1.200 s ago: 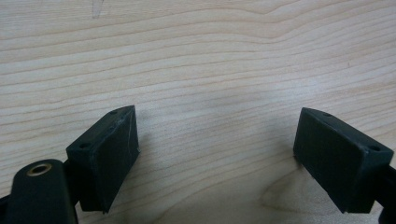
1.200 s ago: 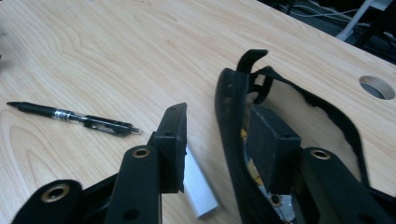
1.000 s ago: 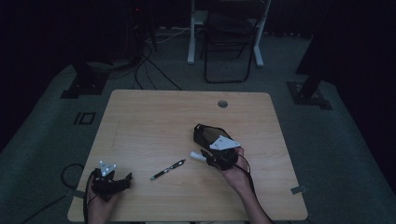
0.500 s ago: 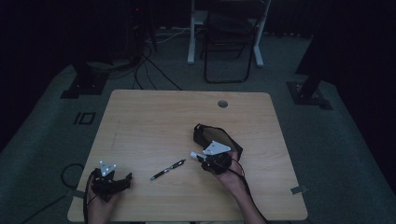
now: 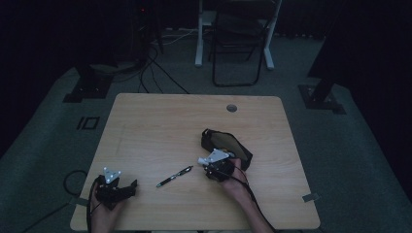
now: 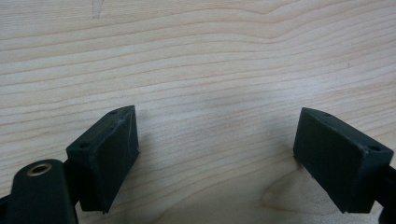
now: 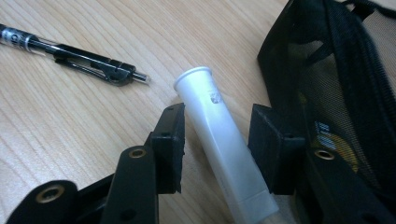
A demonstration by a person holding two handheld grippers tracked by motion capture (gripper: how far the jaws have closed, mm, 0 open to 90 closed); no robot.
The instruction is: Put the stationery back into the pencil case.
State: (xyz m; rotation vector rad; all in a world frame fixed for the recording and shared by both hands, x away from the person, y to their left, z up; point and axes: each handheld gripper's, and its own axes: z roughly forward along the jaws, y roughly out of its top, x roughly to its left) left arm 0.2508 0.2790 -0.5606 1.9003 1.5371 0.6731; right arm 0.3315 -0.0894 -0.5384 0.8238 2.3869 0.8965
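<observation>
White tube's (image 7: 224, 154) lower end and pen's (image 7: 70, 53) tip cut off by frame edges

Pale wood-grain tabletop (image 7: 70, 135), matt; a smooth white plastic tube (image 7: 219, 135); a black mesh cloth pouch (image 7: 345, 84); a glossy plastic pen (image 7: 74, 58).

Nothing readable here tbh. The pen (image 7: 70, 55) has a white band with print, and the mesh pouch (image 7: 345, 93) shows a label, both too blurry.
</observation>
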